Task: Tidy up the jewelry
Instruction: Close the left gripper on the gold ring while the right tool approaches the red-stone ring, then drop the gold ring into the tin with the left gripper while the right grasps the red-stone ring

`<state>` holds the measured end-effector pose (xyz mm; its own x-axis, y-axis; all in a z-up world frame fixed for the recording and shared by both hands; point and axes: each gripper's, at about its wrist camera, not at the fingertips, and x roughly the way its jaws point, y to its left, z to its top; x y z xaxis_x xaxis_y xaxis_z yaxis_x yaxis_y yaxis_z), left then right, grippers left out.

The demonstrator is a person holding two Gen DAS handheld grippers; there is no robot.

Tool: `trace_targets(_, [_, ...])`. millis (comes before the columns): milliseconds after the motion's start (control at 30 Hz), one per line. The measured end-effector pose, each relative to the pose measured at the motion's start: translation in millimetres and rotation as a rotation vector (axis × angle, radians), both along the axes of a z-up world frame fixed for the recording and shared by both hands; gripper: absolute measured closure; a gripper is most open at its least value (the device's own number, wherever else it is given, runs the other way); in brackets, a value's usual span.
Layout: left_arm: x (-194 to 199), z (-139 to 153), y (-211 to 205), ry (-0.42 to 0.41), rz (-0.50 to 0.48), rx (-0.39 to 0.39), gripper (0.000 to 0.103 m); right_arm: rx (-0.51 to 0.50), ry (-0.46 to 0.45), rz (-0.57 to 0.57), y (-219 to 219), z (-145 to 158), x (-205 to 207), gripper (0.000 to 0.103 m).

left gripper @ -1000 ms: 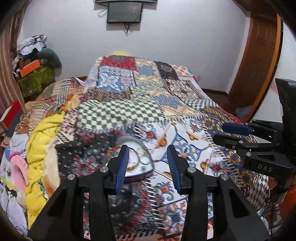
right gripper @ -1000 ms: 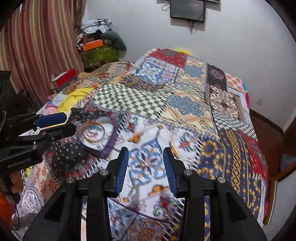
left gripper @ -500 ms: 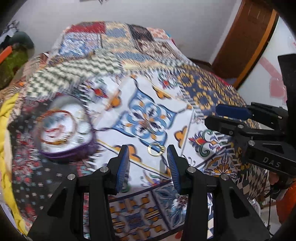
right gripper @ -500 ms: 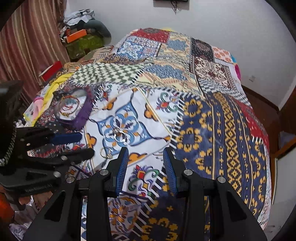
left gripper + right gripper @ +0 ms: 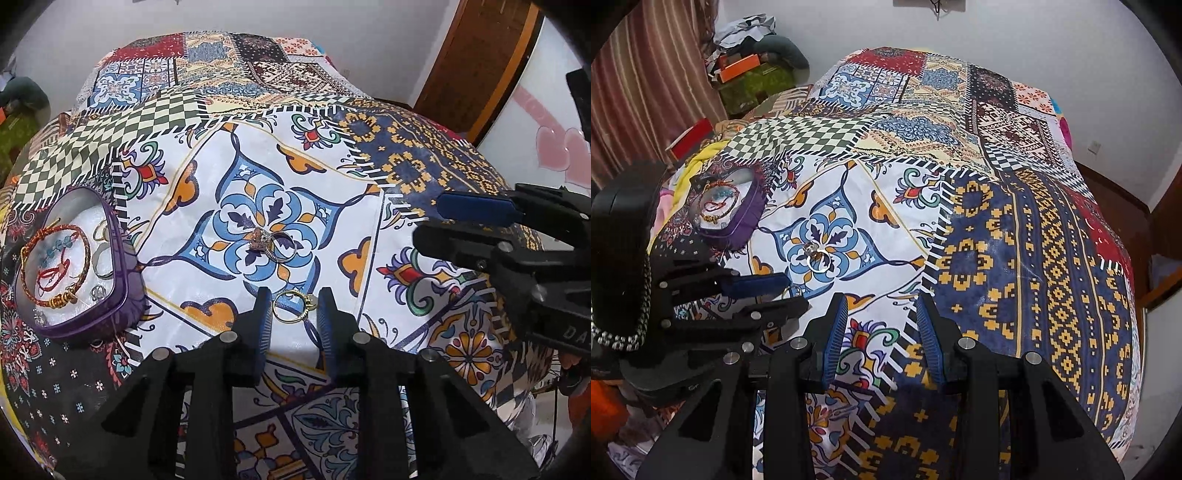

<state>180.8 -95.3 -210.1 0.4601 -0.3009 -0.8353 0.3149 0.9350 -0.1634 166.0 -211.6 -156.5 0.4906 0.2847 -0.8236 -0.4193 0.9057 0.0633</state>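
Note:
A thin gold ring point(image 5: 294, 306) lies on the patterned bedspread, between the tips of my open left gripper point(image 5: 293, 301), untouched as far as I can see. Further out, two rings with a brown stone point(image 5: 274, 242) rest on the blue flower motif; the right wrist view shows the same rings point(image 5: 816, 256). At the left stands a purple jewelry box point(image 5: 122, 295) that holds a red and gold bracelet point(image 5: 55, 266) and small rings. My right gripper point(image 5: 881, 314) hovers open over the bedspread, right of the left gripper point(image 5: 772, 291), holding nothing.
The patchwork bedspread point(image 5: 1015, 240) covers the whole bed. Yellow and pink clothes point(image 5: 694, 162) pile up at its left side, with a curtain point(image 5: 646, 74) and cluttered boxes behind. A wooden door point(image 5: 480, 66) stands at the right.
Both views tipped down and closer to the bed. My left gripper advanced until its tips flank the gold ring. The right gripper stayed open beside it.

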Motion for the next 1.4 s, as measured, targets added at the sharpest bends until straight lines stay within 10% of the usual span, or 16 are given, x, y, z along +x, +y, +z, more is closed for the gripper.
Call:
trace_targets(633, [-3,71,68,-0.190,0.166,-0.034,0.079,-0.024,0.041,0.104,58,-8,24,0.068])
trace_targets(1400, [-10,71,112,-0.207,0.257,-0.070,0.079,-0.081,0.082,0.141,82,-30,40,0.084])
